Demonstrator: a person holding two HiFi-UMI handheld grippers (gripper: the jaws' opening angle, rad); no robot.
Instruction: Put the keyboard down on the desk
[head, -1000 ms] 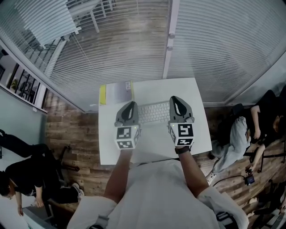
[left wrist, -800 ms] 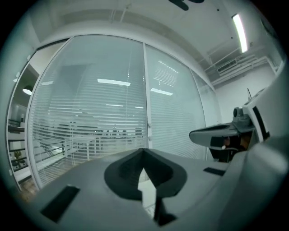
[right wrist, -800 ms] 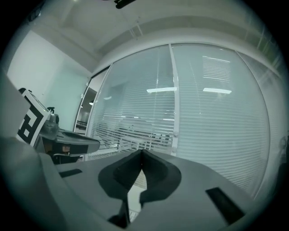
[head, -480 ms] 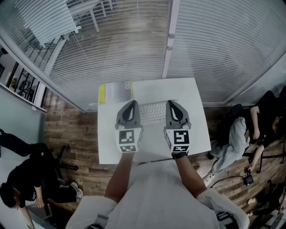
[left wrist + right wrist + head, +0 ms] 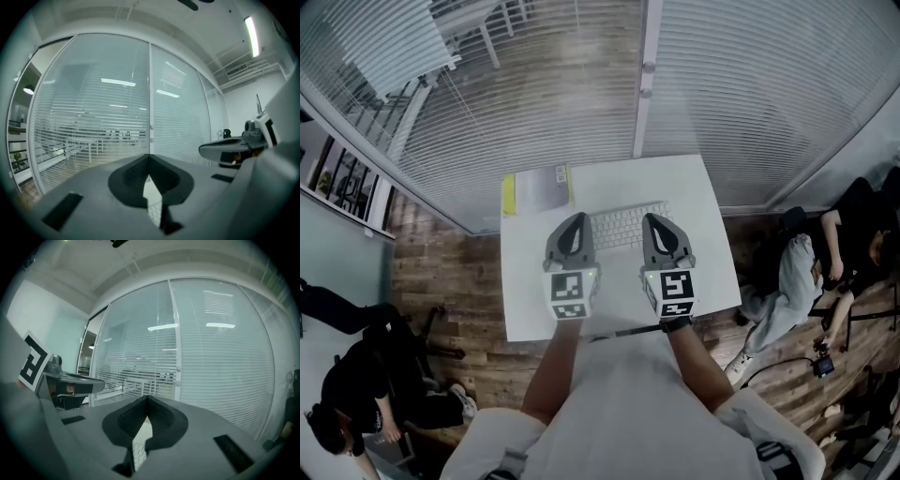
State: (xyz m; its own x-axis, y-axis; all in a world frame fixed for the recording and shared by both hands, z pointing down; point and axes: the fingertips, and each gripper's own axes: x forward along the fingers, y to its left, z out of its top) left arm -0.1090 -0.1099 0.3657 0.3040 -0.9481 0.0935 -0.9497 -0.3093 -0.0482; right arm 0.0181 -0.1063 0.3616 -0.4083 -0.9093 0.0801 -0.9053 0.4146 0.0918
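Over the last second the left gripper [image 5: 573, 223] and the right gripper [image 5: 657, 221] have drawn closer together, the right one sliding in over the right end of the keyboard [image 5: 623, 225], while the keyboard itself has kept its place on the white surface [image 5: 698, 202]. Both sets of fingers [image 5: 131, 178] are pressed together at their tips with nothing between them. In each gripper view only a sliver of pale keys shows through the gap lower down, so the grippers hover above the keyboard rather than hold it. That suggests the task is as good as done: the keyboard looks set down already, and what remains is probably no more than taking the hands away. It is a slim, compact white keyboard with light keys. It lies flat near the middle of the surface with its long side running across, its right end angled slightly away from the person. Its left end is hidden behind the left gripper, and it sits near a grey folder with a yellow edge [image 5: 537, 190] at the far left corner.
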